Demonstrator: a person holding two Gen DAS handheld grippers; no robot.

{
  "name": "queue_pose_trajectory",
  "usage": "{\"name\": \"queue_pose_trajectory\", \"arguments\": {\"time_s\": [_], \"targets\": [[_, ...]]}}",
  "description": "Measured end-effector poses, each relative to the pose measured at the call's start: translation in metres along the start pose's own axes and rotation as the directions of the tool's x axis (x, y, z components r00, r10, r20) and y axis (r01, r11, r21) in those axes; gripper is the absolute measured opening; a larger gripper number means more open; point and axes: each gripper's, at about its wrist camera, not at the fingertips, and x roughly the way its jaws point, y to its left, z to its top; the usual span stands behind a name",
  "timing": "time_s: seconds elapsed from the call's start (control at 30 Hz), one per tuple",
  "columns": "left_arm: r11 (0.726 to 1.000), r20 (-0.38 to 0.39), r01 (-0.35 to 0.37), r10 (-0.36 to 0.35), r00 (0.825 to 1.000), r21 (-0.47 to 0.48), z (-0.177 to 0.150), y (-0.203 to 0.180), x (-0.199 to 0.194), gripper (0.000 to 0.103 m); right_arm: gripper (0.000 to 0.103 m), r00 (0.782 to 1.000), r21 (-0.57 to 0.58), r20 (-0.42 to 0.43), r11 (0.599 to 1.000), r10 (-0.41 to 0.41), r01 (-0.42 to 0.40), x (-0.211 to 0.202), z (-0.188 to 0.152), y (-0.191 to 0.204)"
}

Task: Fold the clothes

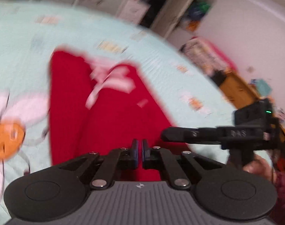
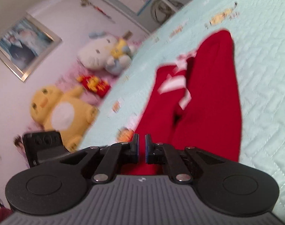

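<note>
The garment (image 1: 108, 116) lies on the bed cover (image 1: 161, 60), with its far end pointing away. In the right wrist view, two plush toys (image 2: 104, 54) sit left of the bed, under a framed picture (image 2: 26, 46) on the wall.

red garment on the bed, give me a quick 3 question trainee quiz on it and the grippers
1. True or false: the red garment lies on a pale green quilt.
2. Multiple choice: the jaws of the left gripper and right gripper are A) both wide open, B) both nearly closed, C) one open and one closed.
3. Short answer: which yellow thing shows beside the bed in the right wrist view?

Key
1. True.
2. B. Whether they pinch cloth cannot be told.
3. A yellow plush toy.
</note>
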Motion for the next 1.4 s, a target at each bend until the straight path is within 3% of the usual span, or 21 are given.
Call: {"name": "queue_pose_trajectory", "arguments": {"time_s": [0.13, 0.3, 0.37, 0.47, 0.53, 0.6, 0.77, 0.8, 0.93, 1.0, 1.07, 1.17, 1.27, 1.33, 1.37, 1.4], "targets": [[0.997, 0.013, 0.035, -0.034, 0.999, -0.072, -0.004, 0.015, 0.007, 0.004, 0.000, 1.000, -0.014, -0.007, 1.000, 0.020, -0.020, 0.012, -0.007, -0.018], [0.999, -0.016, -0.041, 0.041, 0.999, -0.006, 0.005, -0.007, 0.003, 0.003, 0.000, 1.000, 0.014, -0.022, 1.000, 0.009, -0.008, 0.011, 0.000, -0.011], [0.999, -0.002, -0.039, 0.039, 0.999, 0.036, 0.003, -0.011, -0.012, 0.003, 0.006, 0.999, 0.032, 0.022, 0.998, 0.047, -0.048, -0.005, -0.002, -0.005], [0.998, -0.023, -0.011, 0.013, 1.000, 0.059, -0.009, -0.009, -0.022, 0.004, 0.006, 0.993, 0.048, 0.051, 0.993, 0.107, -0.109, -0.024, -0.013, -0.005], [1.000, -0.032, -0.004, 0.004, 0.999, -0.001, -0.016, 0.001, -0.015, 0.003, 0.000, 1.000, 0.037, -0.001, 0.999, 0.010, -0.010, -0.015, -0.021, -0.015], [0.998, -0.030, 0.000, -0.002, 1.000, -0.060, -0.021, 0.009, -0.010, 0.004, 0.000, 0.999, 0.054, 0.032, 0.998, 0.040, -0.042, -0.012, -0.028, -0.029], [0.998, -0.010, -0.068, 0.068, 0.998, 0.002, -0.020, -0.011, -0.017, 0.003, 0.000, 0.999, 0.060, 0.031, 0.998, 0.007, -0.009, -0.018, -0.024, -0.018], [0.997, -0.001, -0.071, 0.071, 0.997, 0.009, -0.020, -0.015, -0.022, 0.003, 0.005, 0.999, 0.075, 0.037, 0.997, 0.012, -0.015, -0.022, -0.023, -0.018], [1.000, 0.045, -0.022, 0.021, 0.999, 0.019, -0.018, -0.031, -0.042, 0.004, 0.007, 0.989, 0.107, 0.106, 0.988, 0.099, -0.110, -0.053, -0.042, -0.007], [1.000, 0.055, 0.016, -0.017, 0.998, 0.027, -0.017, -0.040, -0.045, 0.004, 0.006, 0.991, 0.103, 0.098, 0.989, 0.094, -0.104, -0.059, -0.052, 0.001], [0.998, 0.047, 0.053, -0.055, 0.997, 0.036, -0.017, -0.050, -0.042, 0.006, 0.006, 0.993, 0.102, 0.085, 0.991, 0.078, -0.086, -0.060, -0.061, 0.005], [0.998, 0.009, 0.050, -0.051, 0.999, 0.039, -0.022, -0.057, -0.030, 0.006, 0.006, 0.996, 0.117, 0.071, 0.991, 0.053, -0.061, -0.056, -0.069, 0.003], [0.999, -0.032, 0.053, -0.052, 0.998, 0.015, -0.033, -0.054, -0.021, 0.006, 0.006, 0.987, 0.203, 0.130, 0.971, 0.098, -0.123, -0.061, -0.073, -0.012], [0.998, -0.042, 0.066, -0.066, 0.997, -0.010, -0.040, -0.049, -0.016, 0.006, 0.006, 0.992, 0.197, 0.109, 0.976, 0.070, -0.090, -0.057, -0.074, -0.015], [0.997, -0.040, 0.072, -0.073, 0.996, -0.025, -0.043, -0.046, -0.014, 0.006, 0.000, 0.994, 0.195, 0.088, 0.978, 0.059, -0.075, -0.052, -0.076, -0.014], [0.996, -0.036, 0.078, -0.080, 0.996, -0.044, -0.045, -0.042, -0.013, 0.006, 0.000, 0.998, 0.135, 0.064, 0.990, 0.024, -0.032, -0.047, -0.077, -0.006]]}}
